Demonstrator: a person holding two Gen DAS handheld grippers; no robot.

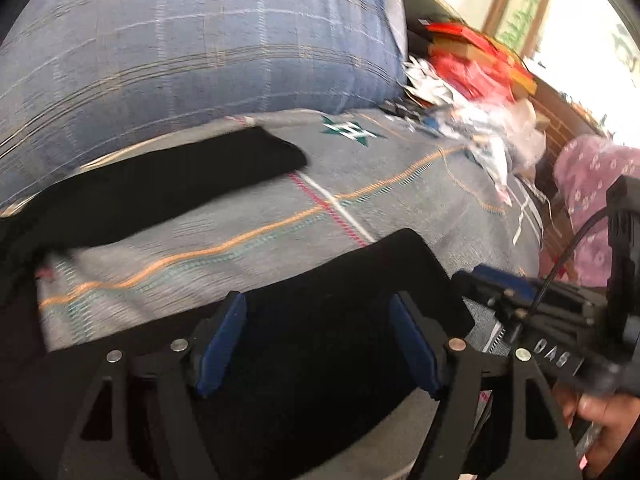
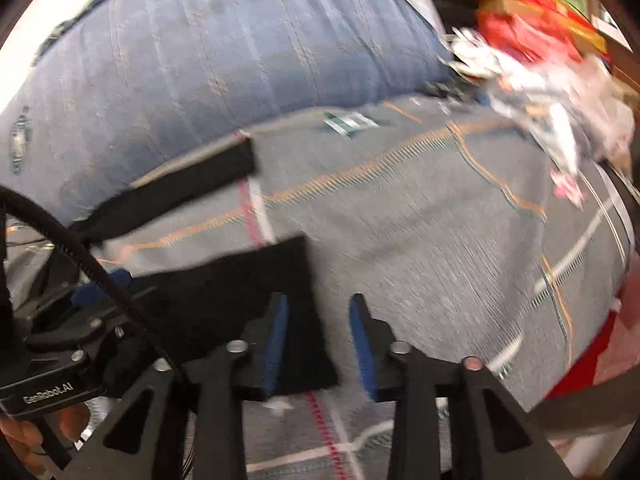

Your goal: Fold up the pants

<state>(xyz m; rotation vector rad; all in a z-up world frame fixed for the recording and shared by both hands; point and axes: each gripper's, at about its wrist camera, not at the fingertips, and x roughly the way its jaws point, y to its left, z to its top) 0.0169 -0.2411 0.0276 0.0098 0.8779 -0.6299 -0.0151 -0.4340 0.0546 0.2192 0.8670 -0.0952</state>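
While both tools gape, black pants (image 1: 328,320) lie flat.

Pants (image 1: 320,320) are plain black on a grey bedspread (image 1: 400,184) with orange, red and white lines (plus one green star motif). Far-left pillow (image 1: 200,40) is blue plaid; gripper pads (image 2: 276,344) blue.

"GenRobot.AI" printed white on left gripper (image 2: 96,304) body, right wrist view. "DAS" partly legible on right gripper (image 1: 516,296) body, left wrist view.
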